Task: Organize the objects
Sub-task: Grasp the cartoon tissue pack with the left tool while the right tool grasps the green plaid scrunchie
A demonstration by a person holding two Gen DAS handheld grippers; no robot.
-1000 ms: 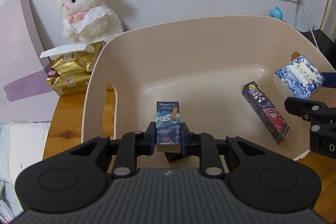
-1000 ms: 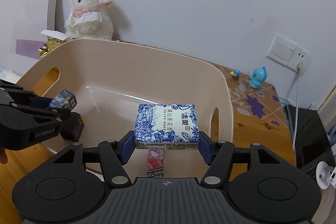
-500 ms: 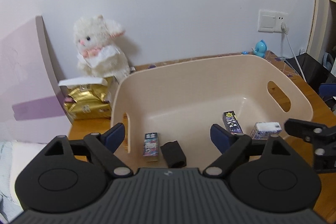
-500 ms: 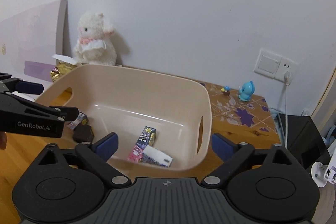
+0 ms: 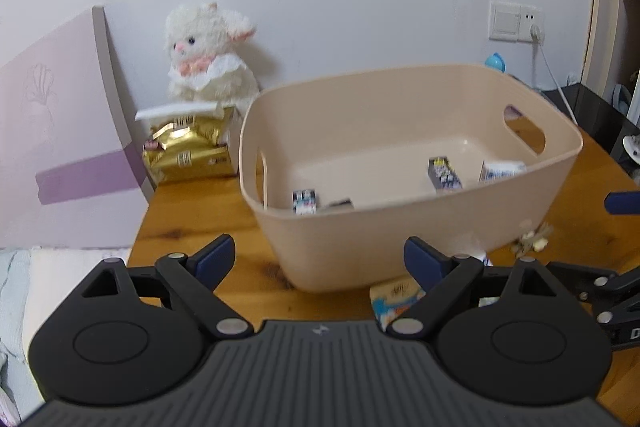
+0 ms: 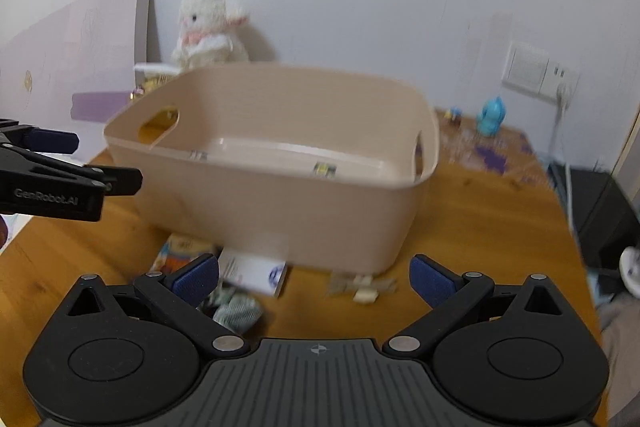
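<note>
A beige plastic basket (image 5: 420, 227) stands on the wooden table; it also shows in the right wrist view (image 6: 280, 203). Inside lie a small cartoon box (image 5: 304, 202), a dark cartoon box (image 5: 443, 174) and a blue-white tissue pack (image 5: 500, 171). My left gripper (image 5: 320, 259) is open and empty, in front of the basket. My right gripper (image 6: 314, 277) is open and empty, also in front of it. On the table before the basket lie a colourful packet (image 6: 176, 259), a white card box (image 6: 256, 271), a crumpled wrapper (image 6: 236, 311) and small pale bits (image 6: 362, 289).
A white plush lamb (image 5: 208, 55) and a gold bag (image 5: 188, 151) stand behind the basket on the left. A pink board (image 5: 60, 155) leans at the left. A blue figurine (image 6: 491, 115) and wall socket (image 6: 536, 75) are at the right.
Both grippers let go of their boxes inside the basket, opened, and pulled back and down to the table in front of it.
</note>
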